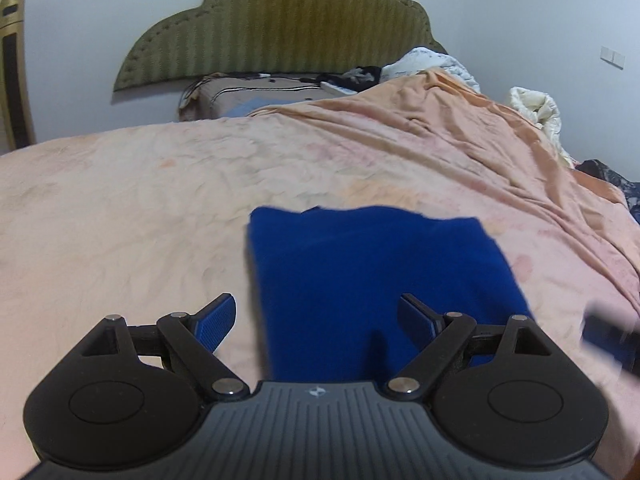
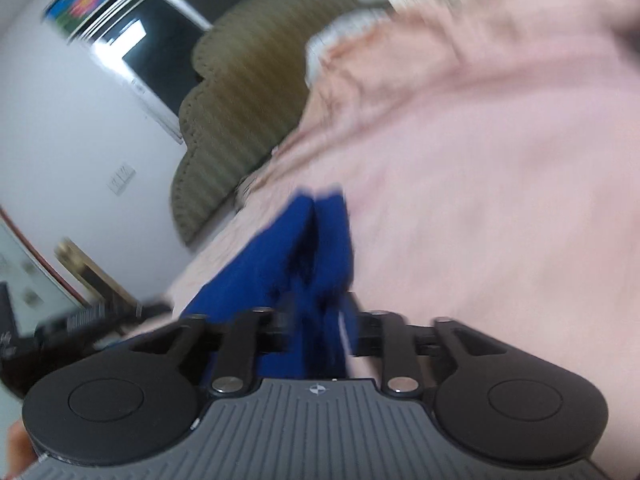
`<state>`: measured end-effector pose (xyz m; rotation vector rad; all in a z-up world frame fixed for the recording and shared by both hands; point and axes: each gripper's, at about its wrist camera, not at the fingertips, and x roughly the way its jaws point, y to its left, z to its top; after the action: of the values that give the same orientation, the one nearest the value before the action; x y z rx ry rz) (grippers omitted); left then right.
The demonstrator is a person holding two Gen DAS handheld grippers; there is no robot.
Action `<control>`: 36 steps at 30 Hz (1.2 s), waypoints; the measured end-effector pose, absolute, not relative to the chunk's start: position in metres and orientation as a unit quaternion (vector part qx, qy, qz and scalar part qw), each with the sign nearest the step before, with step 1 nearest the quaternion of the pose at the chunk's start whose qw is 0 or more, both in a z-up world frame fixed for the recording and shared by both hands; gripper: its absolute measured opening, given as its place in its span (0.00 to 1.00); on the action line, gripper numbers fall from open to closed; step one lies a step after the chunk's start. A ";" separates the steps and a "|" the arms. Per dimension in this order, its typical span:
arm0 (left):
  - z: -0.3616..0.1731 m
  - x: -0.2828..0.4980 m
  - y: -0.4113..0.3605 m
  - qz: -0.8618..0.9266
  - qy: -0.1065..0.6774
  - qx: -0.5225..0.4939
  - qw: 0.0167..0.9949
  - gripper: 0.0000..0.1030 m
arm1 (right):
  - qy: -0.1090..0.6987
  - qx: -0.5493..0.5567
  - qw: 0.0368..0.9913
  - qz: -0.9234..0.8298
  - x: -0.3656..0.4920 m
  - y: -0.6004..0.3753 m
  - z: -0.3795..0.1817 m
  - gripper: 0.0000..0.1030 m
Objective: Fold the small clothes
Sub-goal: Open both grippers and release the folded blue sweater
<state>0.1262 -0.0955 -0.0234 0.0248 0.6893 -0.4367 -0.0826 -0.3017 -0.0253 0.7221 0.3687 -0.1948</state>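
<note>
Your left gripper gapes wide over the royal-blue folded cloth; your right gripper pinches its edge. No legible writing.

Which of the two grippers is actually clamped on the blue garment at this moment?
The right gripper: its fingers are pinched together with the blue garment bunched between them. The left gripper stands wide open above the cloth, gripping nothing.

Both wrist views look low across the bed toward the shared headboard (right view tilted, blurred).
</note>
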 end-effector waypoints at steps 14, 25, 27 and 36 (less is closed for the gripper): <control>-0.041 0.118 -0.088 -0.239 0.337 0.028 0.910 0.86 | 0.299 0.368 0.880 -0.005 0.103 -0.353 -0.035 0.10; -0.041 0.106 -0.079 -0.250 0.348 0.024 0.903 0.86 | 0.258 0.322 0.910 -0.049 0.062 -0.352 -0.019 0.48; -0.042 0.102 -0.075 -0.251 0.355 0.020 0.900 0.86 | 0.247 0.316 0.915 -0.051 0.035 -0.348 -0.010 0.49; -0.041 0.078 -0.072 -0.251 0.364 0.025 0.897 0.86 | 0.305 0.302 0.903 -0.001 -0.035 -0.313 -0.034 0.44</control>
<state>0.0776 -0.0721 -0.0406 0.0519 0.7538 -0.5201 -0.0347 -0.3134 -0.0340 0.6250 0.6305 -0.0026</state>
